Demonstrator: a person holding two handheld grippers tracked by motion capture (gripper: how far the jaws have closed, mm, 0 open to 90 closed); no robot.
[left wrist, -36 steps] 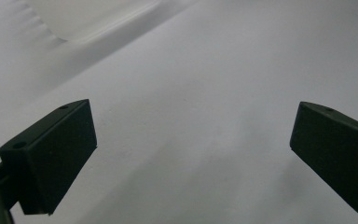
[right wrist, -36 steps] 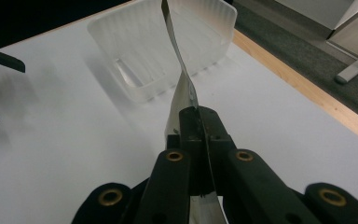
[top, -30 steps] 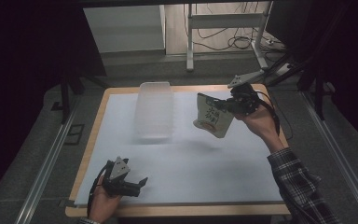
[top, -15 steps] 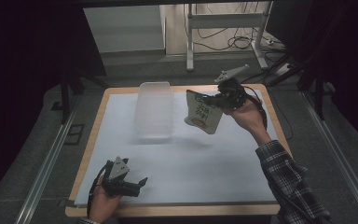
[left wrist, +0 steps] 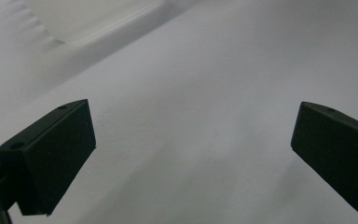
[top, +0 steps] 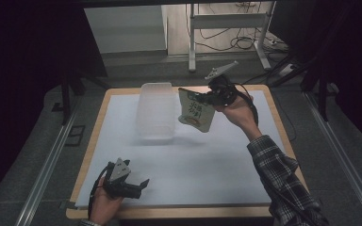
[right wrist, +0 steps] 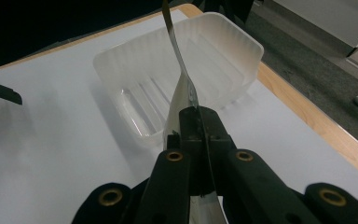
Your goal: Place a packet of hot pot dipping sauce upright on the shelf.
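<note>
Aloft, right claw (top: 211,96) clenched on a snack pouch (top: 195,113) beside the clear tray (top: 156,110); left claw (top: 139,186) released.

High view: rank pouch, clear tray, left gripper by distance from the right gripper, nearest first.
1. Pouch: clamped in the right gripper, hanging at its left.
2. Clear tray: on the table just left of the pouch.
3. Left gripper: near table edge, bottom left.

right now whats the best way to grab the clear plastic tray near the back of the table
Probably one long side wall of the clear plastic tray, near its rim, coming down from above with one jaw inside and one outside. It sits open side up and its walls are thin and upright, so a jaw can slip in. The left gripper is open and free; the right gripper holds a pouch.
</note>
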